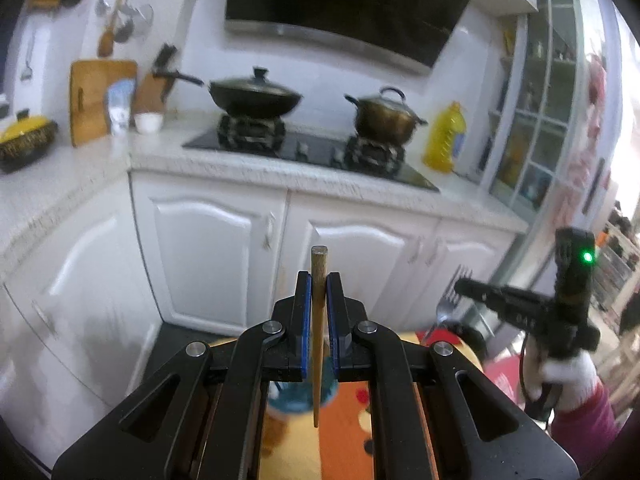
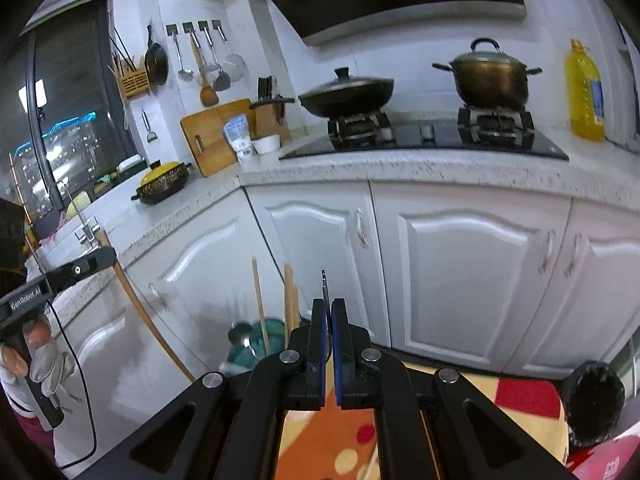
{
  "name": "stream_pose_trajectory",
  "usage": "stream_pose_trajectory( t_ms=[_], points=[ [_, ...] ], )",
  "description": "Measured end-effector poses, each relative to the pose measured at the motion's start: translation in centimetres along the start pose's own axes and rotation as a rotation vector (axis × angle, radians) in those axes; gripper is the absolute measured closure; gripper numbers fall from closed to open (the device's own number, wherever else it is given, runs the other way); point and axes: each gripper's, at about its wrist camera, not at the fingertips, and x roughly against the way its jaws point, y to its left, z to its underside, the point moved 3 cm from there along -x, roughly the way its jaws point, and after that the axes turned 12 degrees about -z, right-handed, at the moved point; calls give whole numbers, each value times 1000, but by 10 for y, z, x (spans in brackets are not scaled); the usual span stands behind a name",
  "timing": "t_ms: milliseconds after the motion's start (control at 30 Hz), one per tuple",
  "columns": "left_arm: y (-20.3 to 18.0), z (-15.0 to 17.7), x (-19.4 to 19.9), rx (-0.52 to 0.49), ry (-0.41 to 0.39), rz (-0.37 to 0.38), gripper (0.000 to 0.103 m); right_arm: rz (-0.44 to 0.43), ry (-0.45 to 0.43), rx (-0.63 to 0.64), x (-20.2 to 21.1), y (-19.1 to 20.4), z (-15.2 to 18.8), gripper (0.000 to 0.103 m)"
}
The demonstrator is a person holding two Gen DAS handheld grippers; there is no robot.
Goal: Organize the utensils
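Note:
My left gripper (image 1: 319, 280) is shut on a wooden chopstick (image 1: 319, 320), held upright above a teal utensil cup (image 1: 300, 396) on an orange patterned cloth (image 1: 344, 432). My right gripper (image 2: 328, 308) is shut on a metal fork (image 2: 325, 284); the fork's tines (image 1: 450, 300) show in the left wrist view beside that gripper (image 1: 472, 286). In the right wrist view the teal cup (image 2: 260, 340) holds chopsticks (image 2: 260, 304) and a metal spoon (image 2: 240, 334), just left of my right gripper. The left gripper (image 2: 80, 266) shows at the far left there.
White cabinets (image 2: 460, 272) and a stone counter (image 2: 400, 168) stand ahead, with a wok (image 2: 346, 92), a pot (image 2: 490, 76), an oil bottle (image 2: 586, 92), cutting boards (image 2: 216, 136) and hanging utensils (image 2: 204, 64). A black round object (image 2: 596, 396) sits at the right.

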Motion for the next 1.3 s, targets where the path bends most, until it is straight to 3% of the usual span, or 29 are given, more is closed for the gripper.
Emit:
stream_pose_trajectory(
  t_ms=[200,433,600,900,1100,1267,1300],
  points=[
    [5,-17,-28,-11,-44,-88,97,41,-17,30,-34,10,-19,101],
    [7,5,-79,-23,-17,-173,97,123,-9,109,-70,21,-15,101],
    [8,25,-102,-29,15,-194,97,150,52,177,-101,31,6,101],
    [9,60,-120,-30,98,-172,97,93,168,108,-130,17,48,99],
    [3,74,-121,-39,115,-174,97,41,180,52,-130,13,53,98],
    [3,74,-119,-33,131,-167,97,-13,144,-26,-114,6,49,79],
    [3,74,-119,-31,132,-169,97,-11,140,-30,-110,5,49,79]
  ],
)
